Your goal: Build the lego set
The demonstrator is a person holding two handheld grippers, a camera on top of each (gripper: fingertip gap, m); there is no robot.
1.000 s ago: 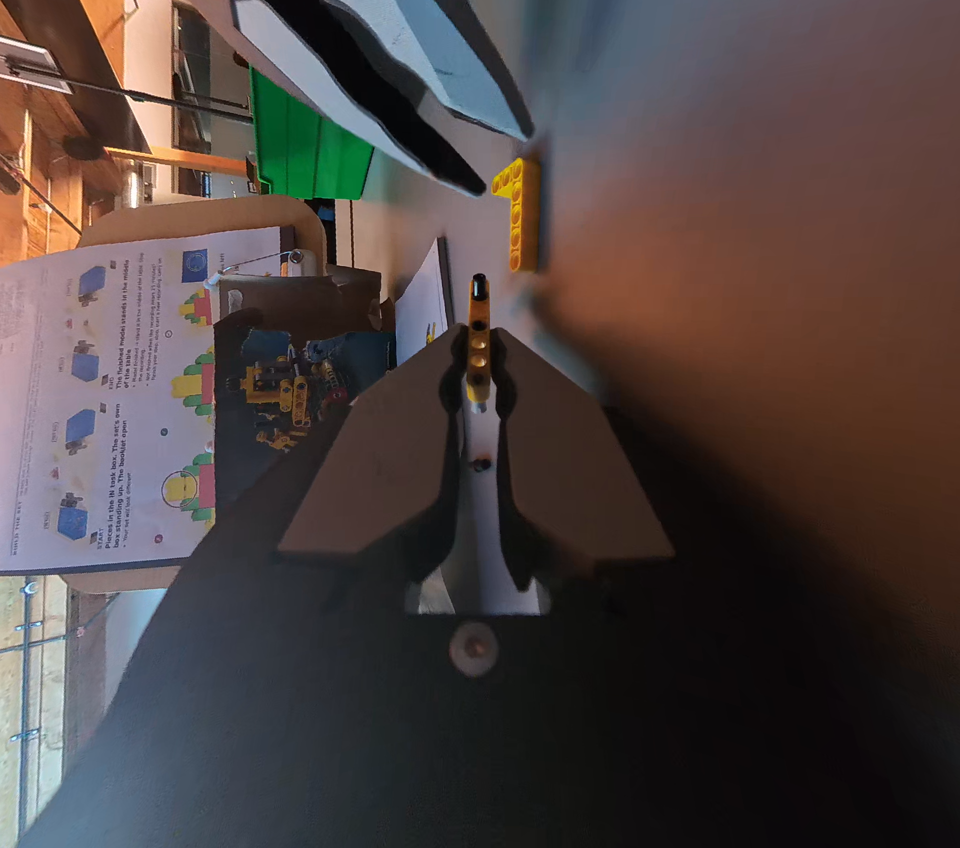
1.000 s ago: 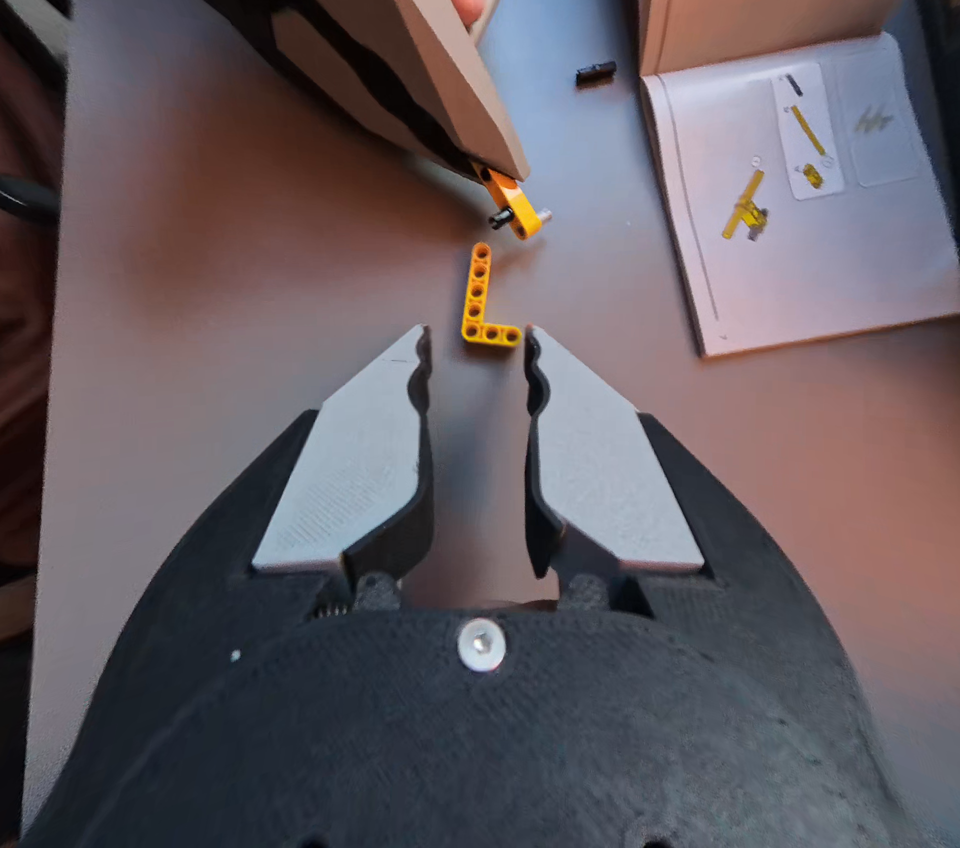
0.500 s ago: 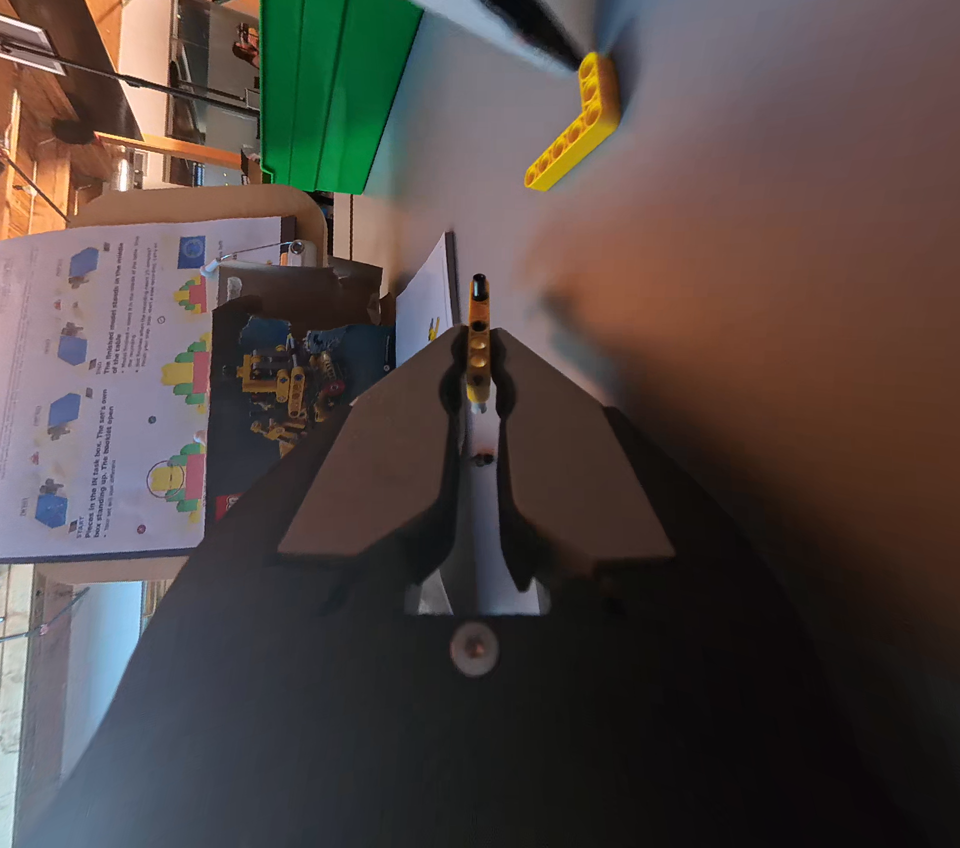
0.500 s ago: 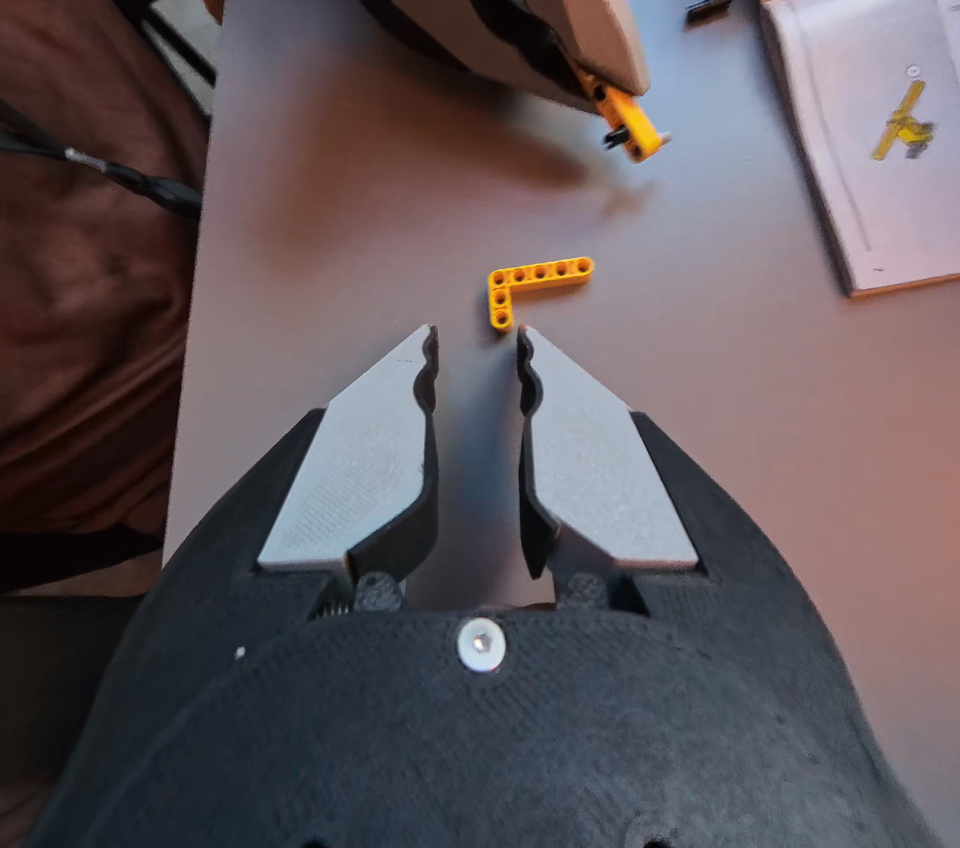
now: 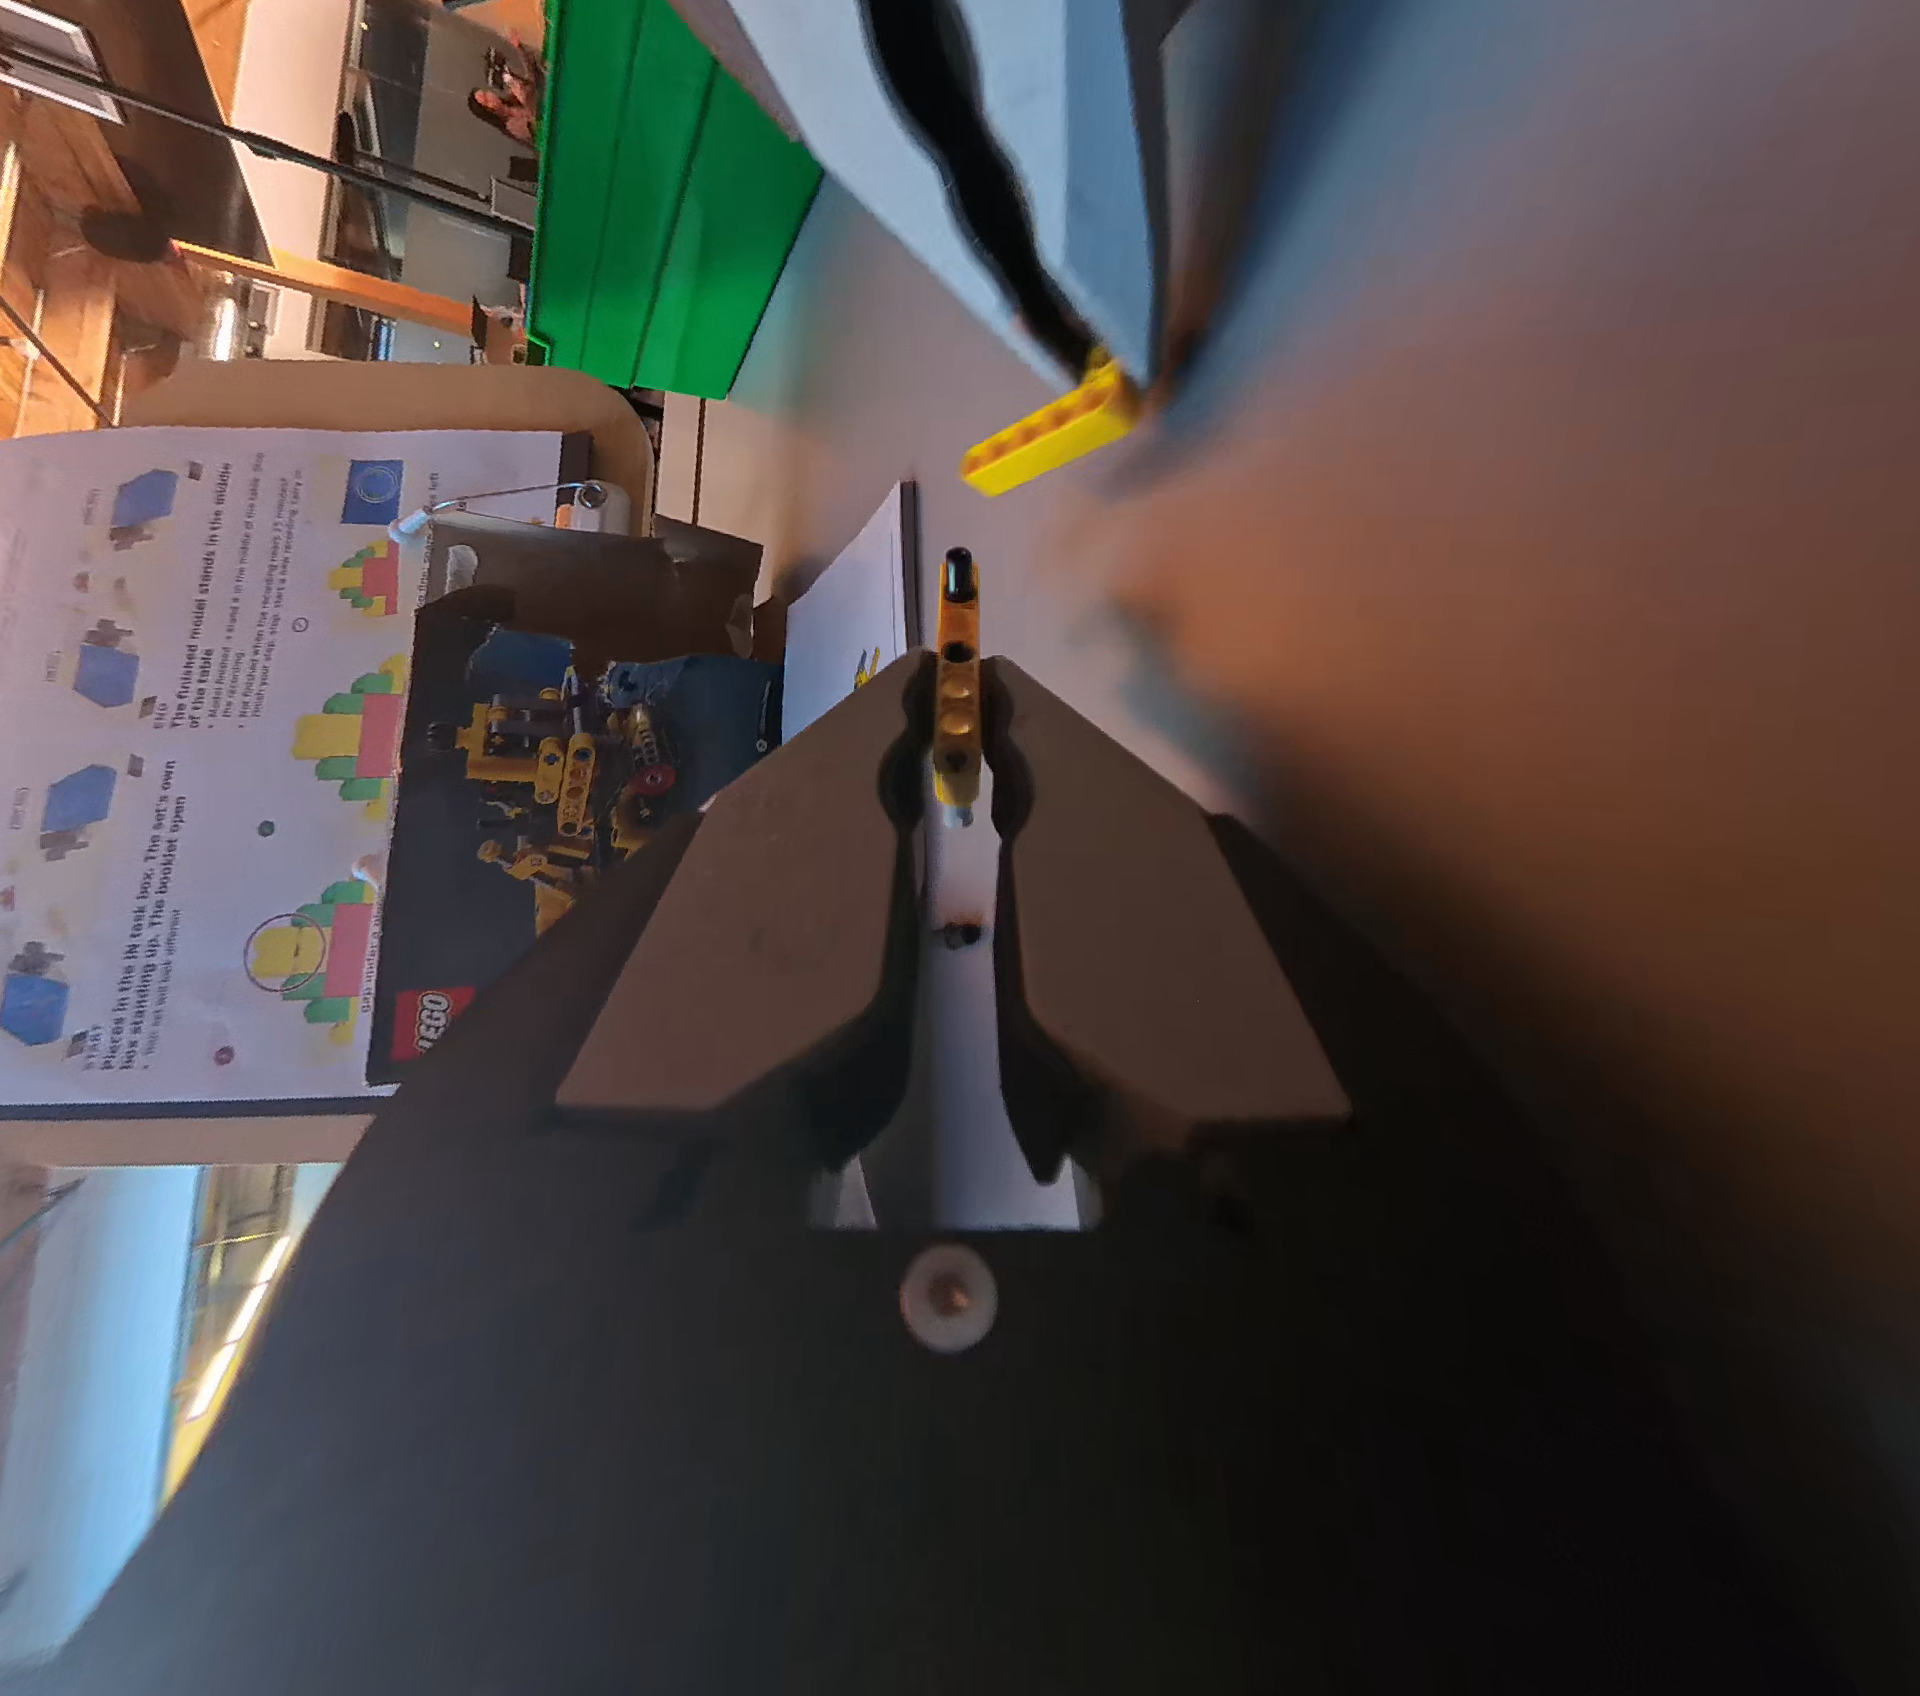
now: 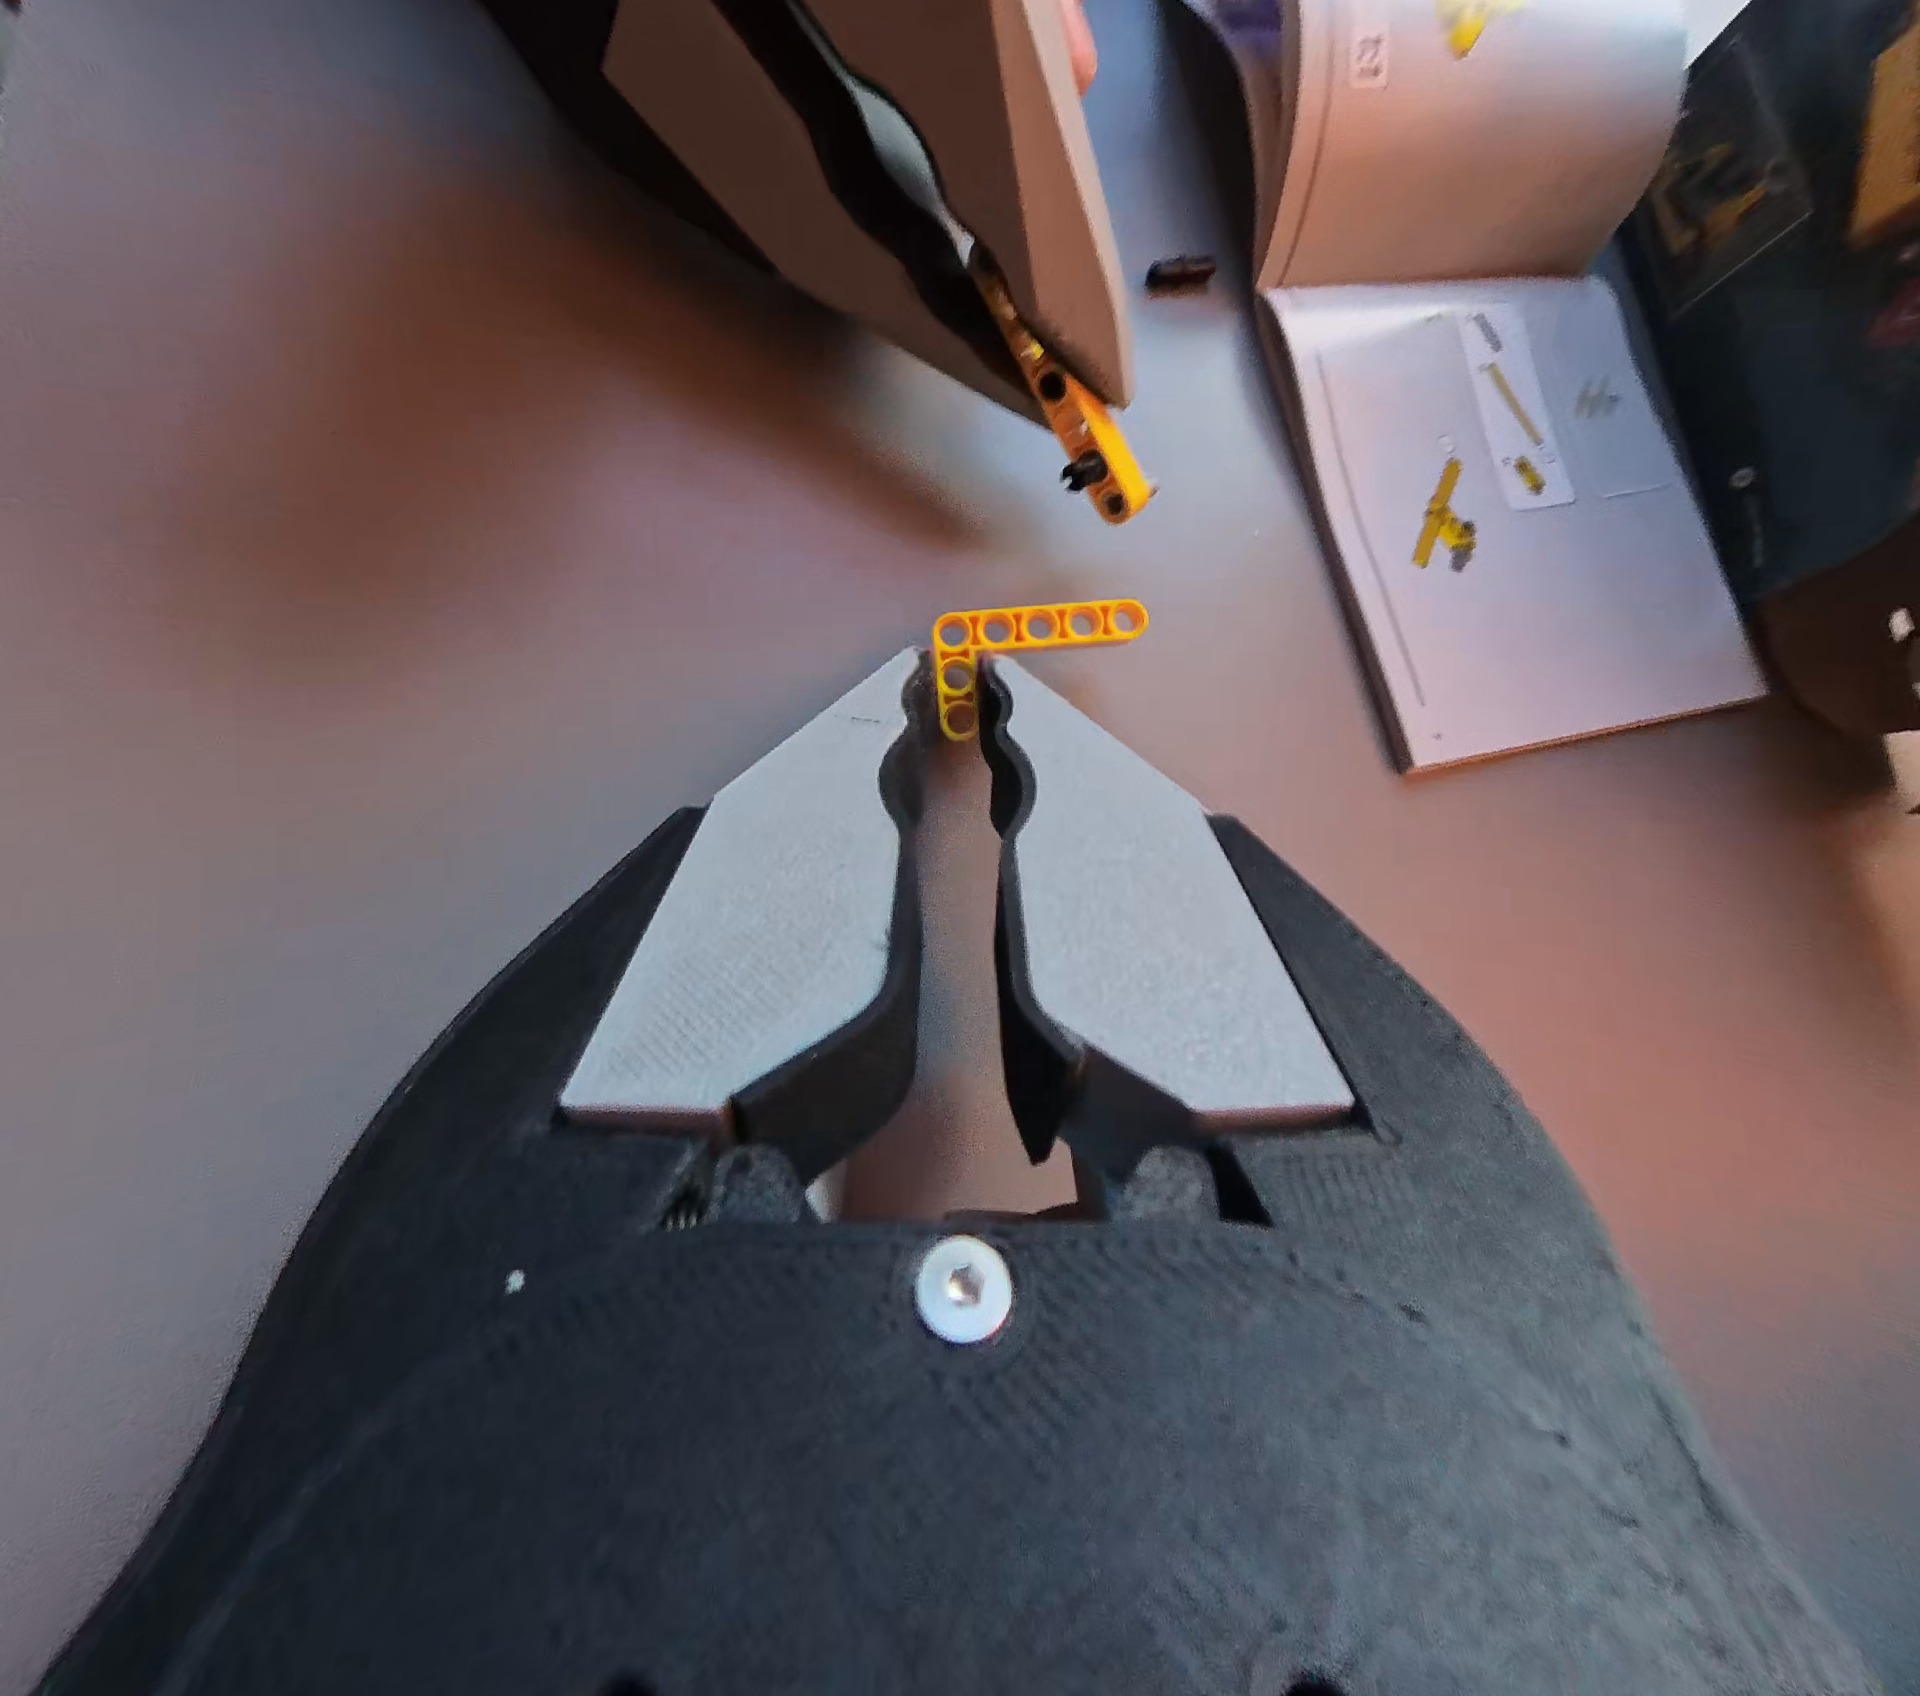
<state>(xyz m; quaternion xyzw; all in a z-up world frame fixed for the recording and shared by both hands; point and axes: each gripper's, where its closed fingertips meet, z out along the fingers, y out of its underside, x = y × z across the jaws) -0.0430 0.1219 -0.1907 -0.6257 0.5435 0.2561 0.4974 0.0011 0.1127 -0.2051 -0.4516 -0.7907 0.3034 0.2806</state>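
Observation:
My right gripper is shut on the short arm of a yellow L-shaped beam; its long arm points right, just above the grey table. My left gripper is shut on a straight yellow beam with a black pin at its tip. In the right wrist view that beam and the left gripper hang just above and beyond the L-beam, not touching it. In the left wrist view the L-beam sticks out of the right gripper at the top.
An open instruction booklet lies at the right, with the dark set box beyond it. A loose black pin lies by the booklet. A green bin and a printed sheet stand at the table's far side.
My right gripper moved forward and closed on the L-beam's short arm, which lay free on the table before. The left gripper, still holding its beam, now hangs just beyond the L-beam.

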